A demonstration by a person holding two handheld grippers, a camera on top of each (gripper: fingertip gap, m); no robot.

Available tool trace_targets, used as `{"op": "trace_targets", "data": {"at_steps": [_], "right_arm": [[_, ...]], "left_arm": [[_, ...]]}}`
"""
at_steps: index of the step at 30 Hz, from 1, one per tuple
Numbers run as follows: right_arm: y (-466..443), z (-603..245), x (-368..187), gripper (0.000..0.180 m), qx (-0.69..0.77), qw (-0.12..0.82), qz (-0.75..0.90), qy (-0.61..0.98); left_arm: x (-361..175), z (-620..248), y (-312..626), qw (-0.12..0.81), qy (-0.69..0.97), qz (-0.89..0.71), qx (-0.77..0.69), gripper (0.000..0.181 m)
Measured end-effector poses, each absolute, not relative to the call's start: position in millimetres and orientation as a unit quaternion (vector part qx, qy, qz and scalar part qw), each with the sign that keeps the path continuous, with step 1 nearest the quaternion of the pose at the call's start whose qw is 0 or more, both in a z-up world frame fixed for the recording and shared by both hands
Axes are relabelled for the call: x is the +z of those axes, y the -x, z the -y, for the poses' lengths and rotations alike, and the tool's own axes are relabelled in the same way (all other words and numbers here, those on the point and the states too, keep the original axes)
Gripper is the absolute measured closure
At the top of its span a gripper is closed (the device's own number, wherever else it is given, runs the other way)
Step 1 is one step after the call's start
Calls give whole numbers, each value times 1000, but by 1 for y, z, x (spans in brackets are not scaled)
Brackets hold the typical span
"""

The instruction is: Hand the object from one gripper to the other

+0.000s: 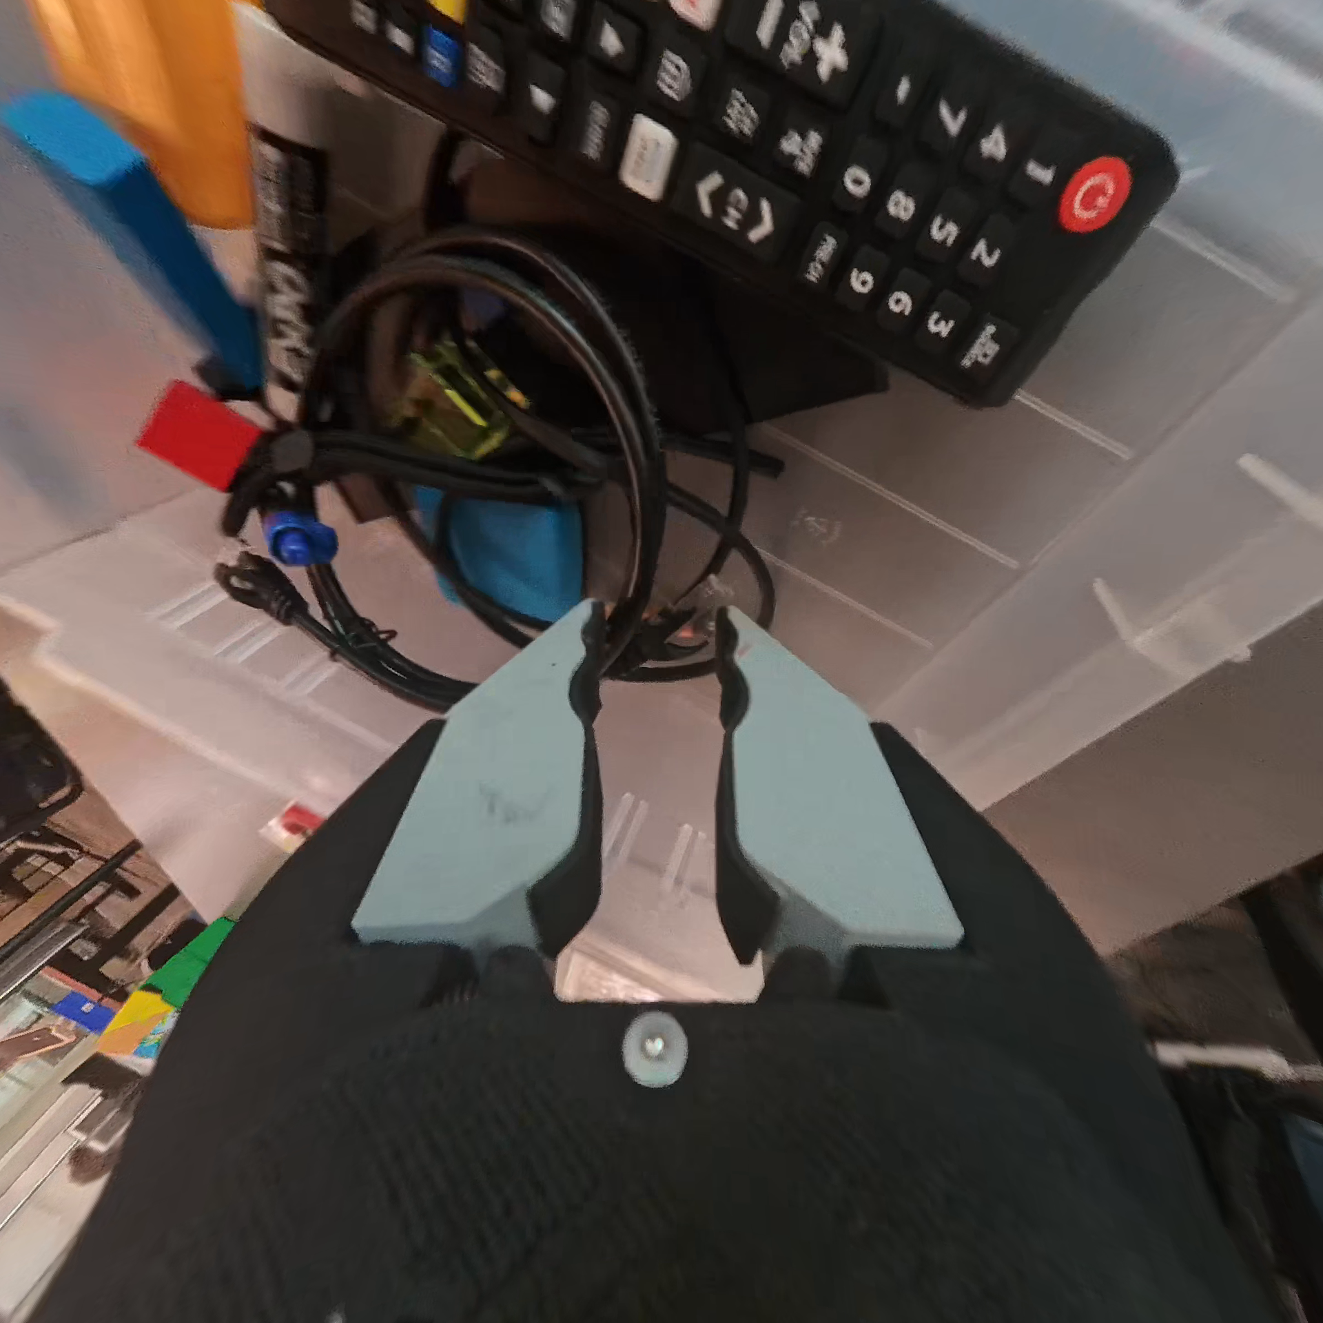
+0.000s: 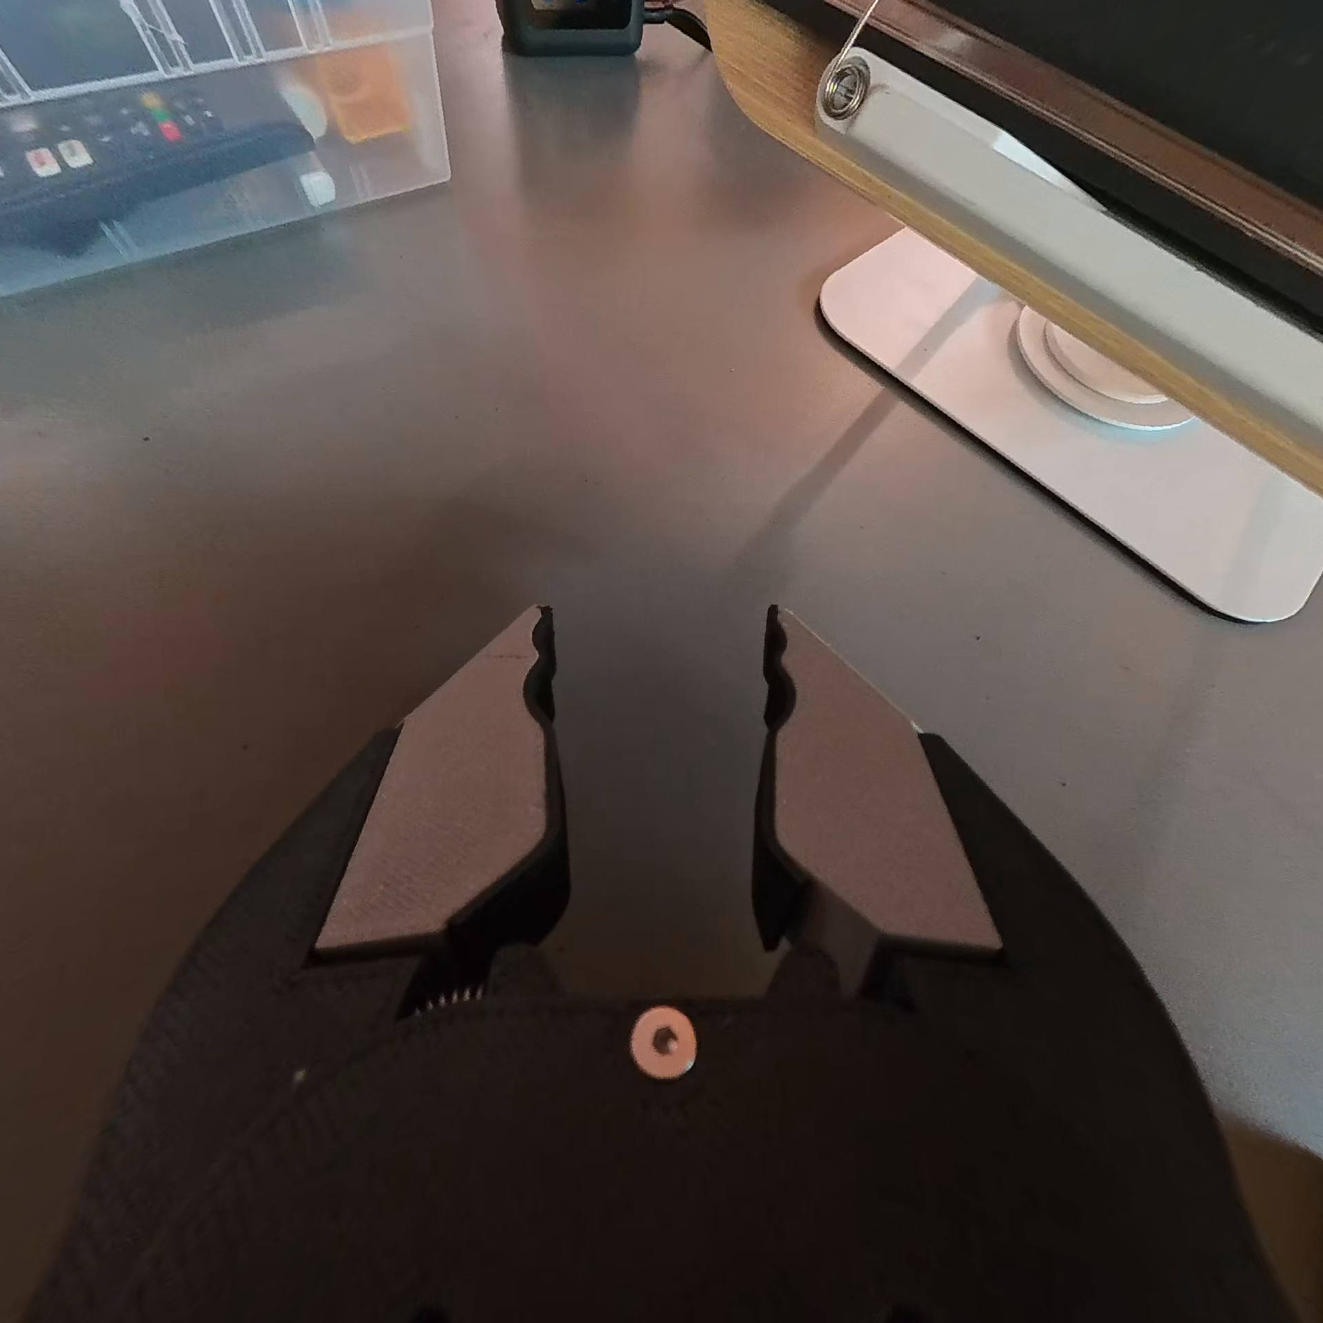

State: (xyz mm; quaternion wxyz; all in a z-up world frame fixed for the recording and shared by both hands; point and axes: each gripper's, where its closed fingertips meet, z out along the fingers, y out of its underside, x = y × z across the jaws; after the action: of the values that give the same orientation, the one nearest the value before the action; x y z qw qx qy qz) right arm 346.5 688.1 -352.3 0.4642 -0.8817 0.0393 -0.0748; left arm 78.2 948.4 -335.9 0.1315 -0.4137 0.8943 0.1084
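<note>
My left gripper (image 1: 655,630) is open and empty, with its light blue fingers just over a clear plastic bin (image 1: 1074,558). Its tips are at the near edge of a coiled bundle of black cable (image 1: 494,458) with a blue plug (image 1: 301,540). A black remote control (image 1: 787,165) with a red button lies across the far side of the bin. My right gripper (image 2: 658,619) is open and empty, low over the dark grey desk (image 2: 358,465). The bin (image 2: 215,143) with the remote shows far left in the right wrist view.
In the bin lie a blue block (image 1: 136,222), an orange block (image 1: 172,93), a red block (image 1: 197,433) and a blue cloth-like piece (image 1: 515,551). A white monitor stand base (image 2: 1110,444) and a wood-and-white arm (image 2: 1002,215) are at right. Left tips to right tips: about 40 cm. The black remote control (image 1: 787,165) is closer to my left gripper, around 9 cm from its tips; the right tips are 25 cm off.
</note>
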Motion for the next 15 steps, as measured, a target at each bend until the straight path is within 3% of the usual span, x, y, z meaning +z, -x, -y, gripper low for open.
{"op": "trace_targets", "data": {"at_steps": [6, 15], "right_arm": [[-346, -688, -353, 124, -79, 462, -35, 882], [-346, -688, -353, 124, -79, 463, -37, 882]], "left_arm": [[-278, -961, -110, 292, 413, -857, 93, 156], [-226, -946, -126, 414, 310, -831, 206, 160]]}}
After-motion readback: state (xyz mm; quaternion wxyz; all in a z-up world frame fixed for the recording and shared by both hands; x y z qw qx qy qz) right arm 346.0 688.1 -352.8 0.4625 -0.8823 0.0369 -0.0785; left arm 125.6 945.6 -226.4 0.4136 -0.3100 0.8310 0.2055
